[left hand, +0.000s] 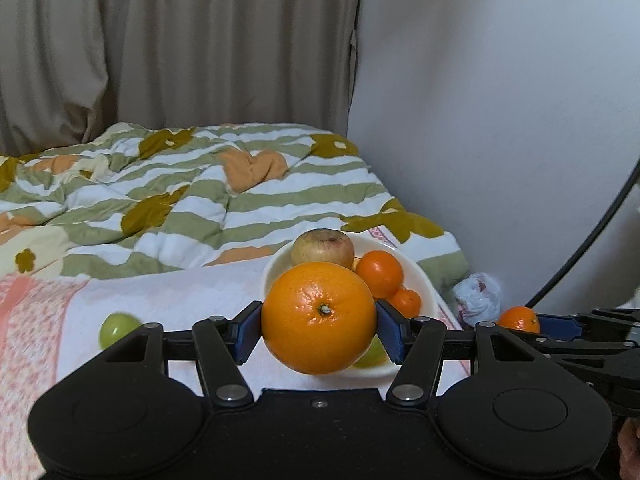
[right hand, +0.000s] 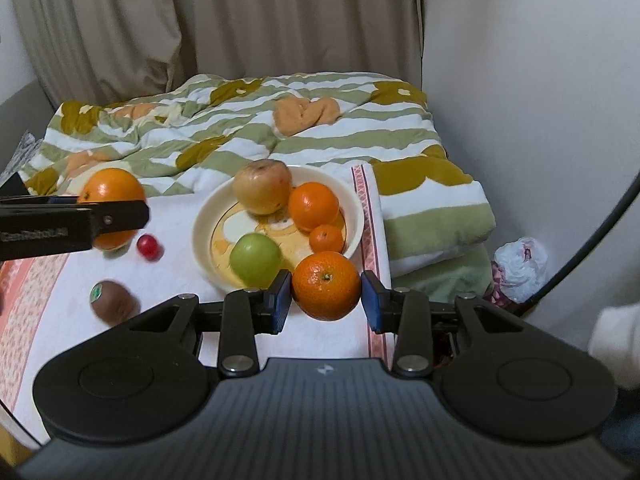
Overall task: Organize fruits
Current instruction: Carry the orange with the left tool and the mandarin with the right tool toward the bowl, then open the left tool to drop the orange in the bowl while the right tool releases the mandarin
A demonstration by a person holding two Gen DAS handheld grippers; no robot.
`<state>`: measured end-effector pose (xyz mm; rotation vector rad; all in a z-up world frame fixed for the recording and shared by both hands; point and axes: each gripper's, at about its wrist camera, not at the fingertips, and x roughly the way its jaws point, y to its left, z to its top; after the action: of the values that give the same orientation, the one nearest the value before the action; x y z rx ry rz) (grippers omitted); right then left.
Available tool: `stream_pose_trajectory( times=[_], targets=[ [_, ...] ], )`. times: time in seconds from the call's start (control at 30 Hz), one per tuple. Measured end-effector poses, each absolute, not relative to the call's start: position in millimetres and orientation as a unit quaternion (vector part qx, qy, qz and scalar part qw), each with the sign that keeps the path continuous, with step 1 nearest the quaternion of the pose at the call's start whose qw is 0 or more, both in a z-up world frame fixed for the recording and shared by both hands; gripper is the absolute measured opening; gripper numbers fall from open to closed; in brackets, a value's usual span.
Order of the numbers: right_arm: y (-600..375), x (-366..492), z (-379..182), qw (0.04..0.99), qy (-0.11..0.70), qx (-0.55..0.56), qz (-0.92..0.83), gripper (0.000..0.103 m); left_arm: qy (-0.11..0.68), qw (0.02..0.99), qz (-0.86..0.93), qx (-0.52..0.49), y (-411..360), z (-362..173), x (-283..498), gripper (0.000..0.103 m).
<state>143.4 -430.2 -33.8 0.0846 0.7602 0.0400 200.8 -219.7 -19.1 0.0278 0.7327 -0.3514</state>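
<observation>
Bowl point(right hand: 356, 216) has four fruits, each claw's pinching an orange point(left hand: 319, 317) point(right hand: 326, 285), kiwi point(right hand: 114, 301) at my 9 still loose.

Beige curtain point(right hand: 224, 20) hanging in folds behind the bed. Plain white wall point(right hand: 532, 80) to the right. Rumpled quilt point(right hand: 320, 148) in green and white stripes with mustard flowers, heaped on the bed. Crumpled plastic bag point(right hand: 520, 266) down beside the wall. Dark curved cable point(right hand: 592, 236) across the corner. Soft, even indoor light.
</observation>
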Motion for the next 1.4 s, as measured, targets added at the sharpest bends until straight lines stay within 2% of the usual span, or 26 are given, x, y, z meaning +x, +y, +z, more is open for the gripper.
stream_pose_trajectory(
  times=[0.37, 0.7, 0.73, 0.77, 0.83, 1.13, 1.4],
  targets=[
    [-434.0, 201.2, -63.1, 0.914, 0.400, 0.061, 0.008, 0.053, 0.410, 0.892, -0.186, 0.046, -242.3, -72.3, 287.2, 0.064],
    [-443.5, 216.2, -76.2, 0.907, 0.415, 0.074, -0.007, 0.053, 0.450, 0.871, -0.192, 0.051, -250.3, -103.4, 311.5, 0.064],
    [-443.5, 216.2, -75.3, 0.907, 0.414, 0.074, -0.008, 0.053, 0.452, 0.869, -0.193, 0.050, -250.7, -103.4, 311.3, 0.069],
    [-444.3, 215.8, -74.8, 0.907, 0.413, 0.075, -0.011, 0.053, 0.448, 0.870, -0.200, 0.045, -250.0, -100.8, 310.0, 0.083],
    [-445.8, 215.0, -73.2, 0.908, 0.413, 0.077, -0.013, 0.053, 0.429, 0.880, -0.203, 0.036, -246.5, -89.6, 303.6, 0.102],
    [-441.7, 213.7, -67.4, 0.910, 0.408, 0.079, -0.004, 0.053, 0.383, 0.907, -0.176, 0.017, -215.1, -47.7, 275.5, 0.103],
    [-418.8, 228.2, -81.0, 0.910, 0.412, 0.044, 0.034, 0.053, 0.374, 0.915, -0.149, -0.005, -188.9, -39.1, 263.8, 0.103]
  ],
)
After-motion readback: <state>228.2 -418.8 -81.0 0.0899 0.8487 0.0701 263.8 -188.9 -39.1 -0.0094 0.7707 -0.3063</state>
